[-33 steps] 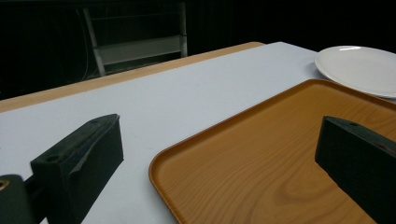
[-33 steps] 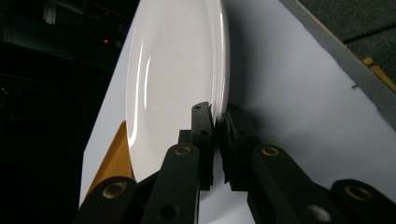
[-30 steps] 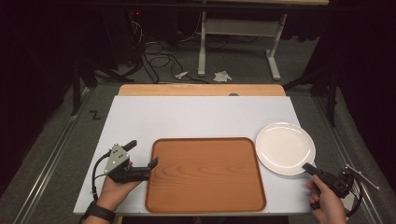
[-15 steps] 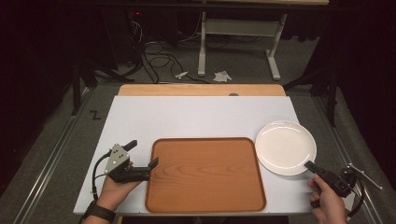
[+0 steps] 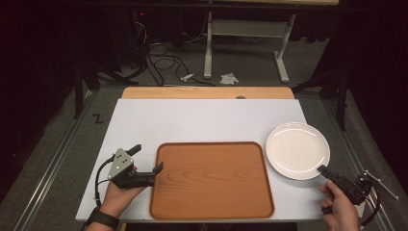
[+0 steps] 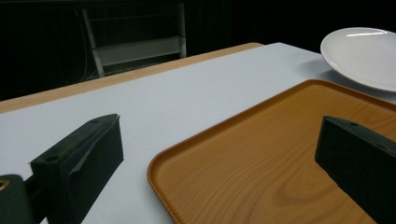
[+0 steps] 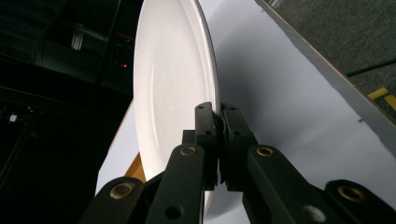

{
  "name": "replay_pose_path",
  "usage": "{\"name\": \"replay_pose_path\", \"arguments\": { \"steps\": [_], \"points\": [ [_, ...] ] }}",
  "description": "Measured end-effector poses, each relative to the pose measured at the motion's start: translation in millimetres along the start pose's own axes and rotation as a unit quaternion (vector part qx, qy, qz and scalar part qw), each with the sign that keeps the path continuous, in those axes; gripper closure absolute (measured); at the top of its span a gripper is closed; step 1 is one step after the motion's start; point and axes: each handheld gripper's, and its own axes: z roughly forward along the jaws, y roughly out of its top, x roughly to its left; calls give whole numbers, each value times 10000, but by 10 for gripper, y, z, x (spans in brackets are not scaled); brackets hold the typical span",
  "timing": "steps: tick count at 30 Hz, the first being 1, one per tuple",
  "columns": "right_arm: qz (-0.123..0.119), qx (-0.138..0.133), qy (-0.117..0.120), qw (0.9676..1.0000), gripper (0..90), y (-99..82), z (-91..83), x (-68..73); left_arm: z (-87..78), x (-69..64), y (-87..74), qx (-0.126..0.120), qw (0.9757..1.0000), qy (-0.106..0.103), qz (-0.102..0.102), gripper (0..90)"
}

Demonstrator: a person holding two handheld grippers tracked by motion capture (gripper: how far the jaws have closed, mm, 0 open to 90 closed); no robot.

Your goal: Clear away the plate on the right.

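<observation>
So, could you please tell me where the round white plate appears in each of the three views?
High view: the round white plate lies right of centre on the table.
Left gripper view: the plate sits at the upper right corner.
Right gripper view: the plate stands on edge at centre, its rim clamped by the right gripper.
Shared landmark: the brown wooden tray beside it.

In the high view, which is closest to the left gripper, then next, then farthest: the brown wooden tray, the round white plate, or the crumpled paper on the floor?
1. Brown wooden tray: right beside the left gripper.
2. Round white plate: across the tray, at the table's right.
3. Crumpled white paper: on the floor beyond the table.
</observation>
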Motion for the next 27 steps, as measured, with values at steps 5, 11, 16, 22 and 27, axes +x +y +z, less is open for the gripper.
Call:
{"name": "replay_pose_path", "arguments": {
  "steps": [5, 11, 16, 22, 27],
  "points": [
    [-104, -47, 113, 9999, 900, -5, -22, 54, -2, 4, -1, -4, 10000, 4, -4, 14],
    [-120, -17, 162, 9998, 900, -15, -14, 96, -6, 3, 1, -10, 10000, 7, 7, 14],
    [-144, -73, 295, 9994, 900, -8, -34, 123, -13, 7, 3, -10, 10000, 19, 11, 14],
    [-153, -58, 452, 9988, 900, -20, -46, 185, -17, 8, 4, -47, 10000, 54, 19, 14],
    [-217, -2, 585, 9981, 899, -45, -33, 226, -48, 7, 15, -235, 9992, 303, 92, 0]
  ]
}}
